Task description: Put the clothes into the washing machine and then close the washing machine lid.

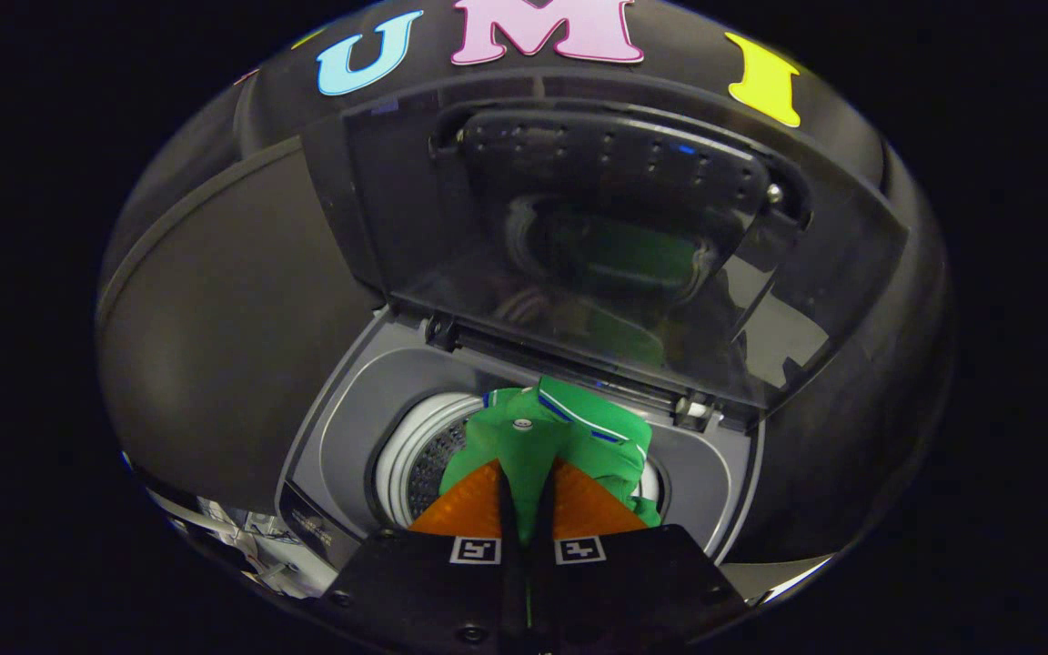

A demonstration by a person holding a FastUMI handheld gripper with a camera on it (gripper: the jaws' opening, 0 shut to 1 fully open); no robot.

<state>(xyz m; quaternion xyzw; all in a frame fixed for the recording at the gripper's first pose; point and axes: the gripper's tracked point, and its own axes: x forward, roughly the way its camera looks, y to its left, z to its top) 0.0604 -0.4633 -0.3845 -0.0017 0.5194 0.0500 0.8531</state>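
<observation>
The gripper [524,487] holds a green garment [549,437], its fingers [469,509] drawn narrow with a fold of the cloth pinched between them. The garment, trimmed with blue and white stripes and bearing a small button, hangs over the round mouth of the washing machine [351,409], above the white rim of the drum [415,455]. Beyond it the lid [615,236] stands raised, its dark glass mirroring the green cloth. No brand name or readable writing can be made out on the machine.
</observation>
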